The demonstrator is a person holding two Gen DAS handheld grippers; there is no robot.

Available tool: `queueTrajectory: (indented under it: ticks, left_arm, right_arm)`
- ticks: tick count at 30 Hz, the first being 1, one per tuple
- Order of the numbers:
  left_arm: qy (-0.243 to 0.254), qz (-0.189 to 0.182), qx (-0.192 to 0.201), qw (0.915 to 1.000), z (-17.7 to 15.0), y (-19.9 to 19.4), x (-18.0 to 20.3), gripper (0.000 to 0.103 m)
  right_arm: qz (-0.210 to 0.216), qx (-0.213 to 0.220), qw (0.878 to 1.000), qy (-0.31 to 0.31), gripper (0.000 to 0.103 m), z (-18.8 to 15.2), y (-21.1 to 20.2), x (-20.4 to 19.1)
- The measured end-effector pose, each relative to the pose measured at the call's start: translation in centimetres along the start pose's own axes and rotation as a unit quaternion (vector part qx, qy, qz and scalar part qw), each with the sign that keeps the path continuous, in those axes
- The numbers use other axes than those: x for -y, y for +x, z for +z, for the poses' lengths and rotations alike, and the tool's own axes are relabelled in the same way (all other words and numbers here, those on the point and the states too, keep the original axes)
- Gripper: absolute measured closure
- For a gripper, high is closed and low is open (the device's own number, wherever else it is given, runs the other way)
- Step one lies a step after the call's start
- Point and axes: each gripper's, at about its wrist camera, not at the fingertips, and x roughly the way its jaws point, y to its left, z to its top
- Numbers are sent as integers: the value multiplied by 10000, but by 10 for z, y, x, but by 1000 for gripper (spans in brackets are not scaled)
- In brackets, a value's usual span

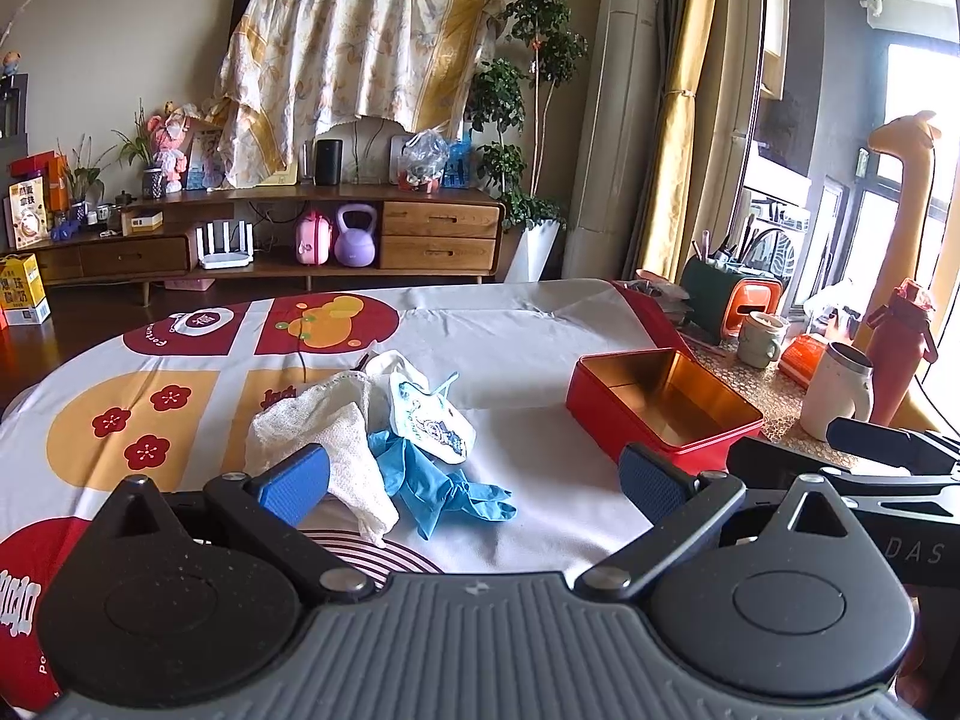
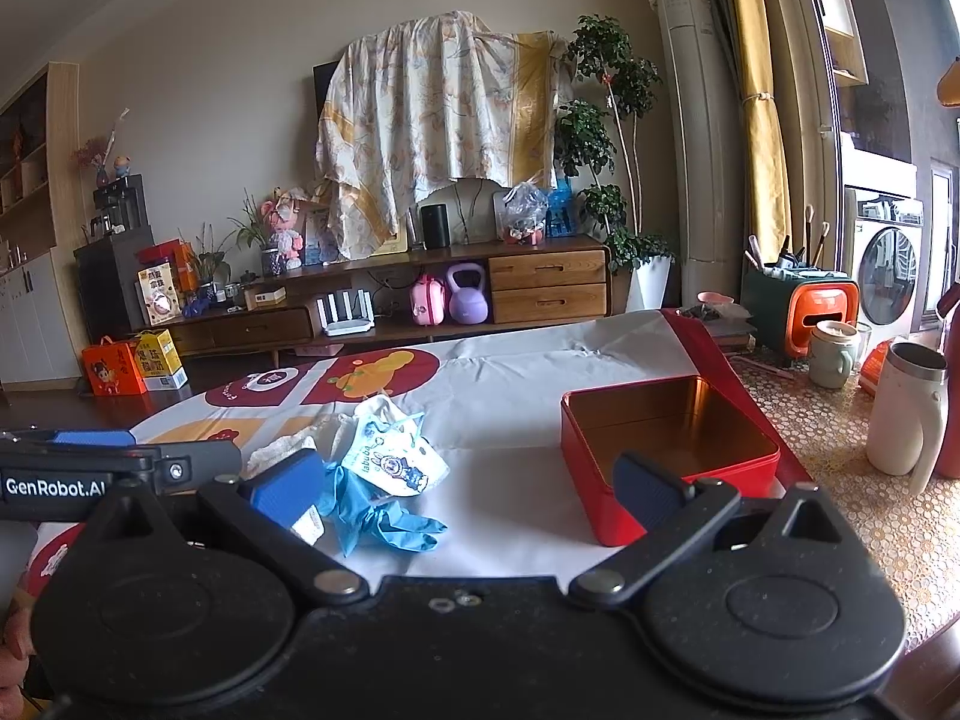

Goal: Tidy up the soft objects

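Left wrist view: your left gripper (image 1: 474,477) has its jaws wide with nothing in them, hanging just short of the pile. Go for the white cloth (image 1: 324,438) first since it's nearest your left pad; come down on a bunched fold, not a flat edge, so you don't drag the blue glove (image 1: 444,489) along. The printed mask (image 1: 429,420) sits on top behind. The red tin (image 1: 660,405) is open and looks empty, off to the right.

Right wrist view: right gripper (image 2: 474,489) is wide open too, holding nothing. Pile's at its left pad, tin just past the right one. Probably an easy drop.
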Motion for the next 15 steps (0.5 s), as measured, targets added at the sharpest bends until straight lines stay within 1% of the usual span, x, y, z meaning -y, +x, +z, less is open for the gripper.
queueTrajectory:
  ticks: [15]
  left_arm:
    - [-52, -9, -5, 10000, 0, -3, -2, 0]
  right_arm:
    - [21, -9, 10000, 4, 0, 0, 0, -3]
